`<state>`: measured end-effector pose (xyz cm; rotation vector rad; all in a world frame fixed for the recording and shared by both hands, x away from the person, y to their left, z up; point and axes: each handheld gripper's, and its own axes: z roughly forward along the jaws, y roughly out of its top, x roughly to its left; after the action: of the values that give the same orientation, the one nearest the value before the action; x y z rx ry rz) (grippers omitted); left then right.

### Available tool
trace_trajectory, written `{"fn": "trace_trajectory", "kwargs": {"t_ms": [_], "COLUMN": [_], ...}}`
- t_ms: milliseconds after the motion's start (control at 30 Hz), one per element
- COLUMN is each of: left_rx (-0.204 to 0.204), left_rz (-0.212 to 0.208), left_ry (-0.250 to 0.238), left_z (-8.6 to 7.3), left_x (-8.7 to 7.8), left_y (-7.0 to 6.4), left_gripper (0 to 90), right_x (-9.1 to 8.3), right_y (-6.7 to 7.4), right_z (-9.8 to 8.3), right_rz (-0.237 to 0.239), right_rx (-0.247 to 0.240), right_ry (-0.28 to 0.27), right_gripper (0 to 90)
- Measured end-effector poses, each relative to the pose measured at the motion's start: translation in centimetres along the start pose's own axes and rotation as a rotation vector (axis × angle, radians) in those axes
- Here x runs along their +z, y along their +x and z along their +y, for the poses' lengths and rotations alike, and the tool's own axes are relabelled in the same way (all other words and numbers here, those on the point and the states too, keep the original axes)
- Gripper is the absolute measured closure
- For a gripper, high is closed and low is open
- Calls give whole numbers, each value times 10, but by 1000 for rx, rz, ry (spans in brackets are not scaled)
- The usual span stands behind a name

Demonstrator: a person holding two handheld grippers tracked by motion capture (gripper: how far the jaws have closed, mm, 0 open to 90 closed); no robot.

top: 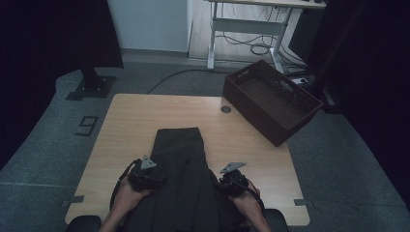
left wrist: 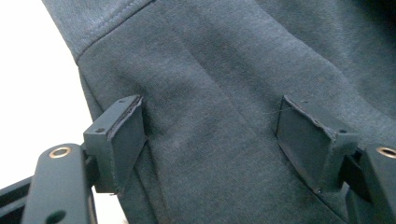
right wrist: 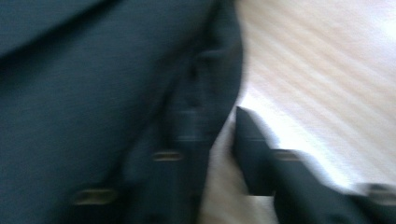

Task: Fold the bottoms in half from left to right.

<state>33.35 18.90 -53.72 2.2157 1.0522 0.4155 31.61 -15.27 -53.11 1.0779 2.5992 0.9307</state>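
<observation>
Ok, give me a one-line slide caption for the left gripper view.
Left gripper, jaws apart, poised over the dark folded garment near its stitched hem, pale table beside it.

We observe a dark brown crate (top: 271, 100) resting on the far right corner of the wooden surface (top: 125, 125), overhanging its edge. A round grommet (top: 226, 109) sits just beside the crate. Beyond, on the floor, stands a white desk frame (top: 246, 26) with loose cables (top: 254, 46).

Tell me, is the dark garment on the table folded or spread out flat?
Folded. The dark garment lies as a narrow strip running up the table, with a lengthwise fold line down it; its near end hangs off the front edge.
</observation>
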Motion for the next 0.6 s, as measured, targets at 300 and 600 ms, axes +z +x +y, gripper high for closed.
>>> {"fn": "trace_trajectory", "kwargs": {"t_ms": [300, 600], "left_rx": [-39, -83], "left_rz": [13, 13], "left_ry": [-14, -31], "left_z": [12, 21], "left_x": [13, 25], "left_y": [13, 24], "left_gripper": [240, 224], "right_x": [-6, -28], "right_y": [-28, -42], "right_z": [-2, 10], "right_rz": [-226, -106], "right_rx": [11, 119], "right_ry": [39, -79], "right_gripper": [897, 531]}}
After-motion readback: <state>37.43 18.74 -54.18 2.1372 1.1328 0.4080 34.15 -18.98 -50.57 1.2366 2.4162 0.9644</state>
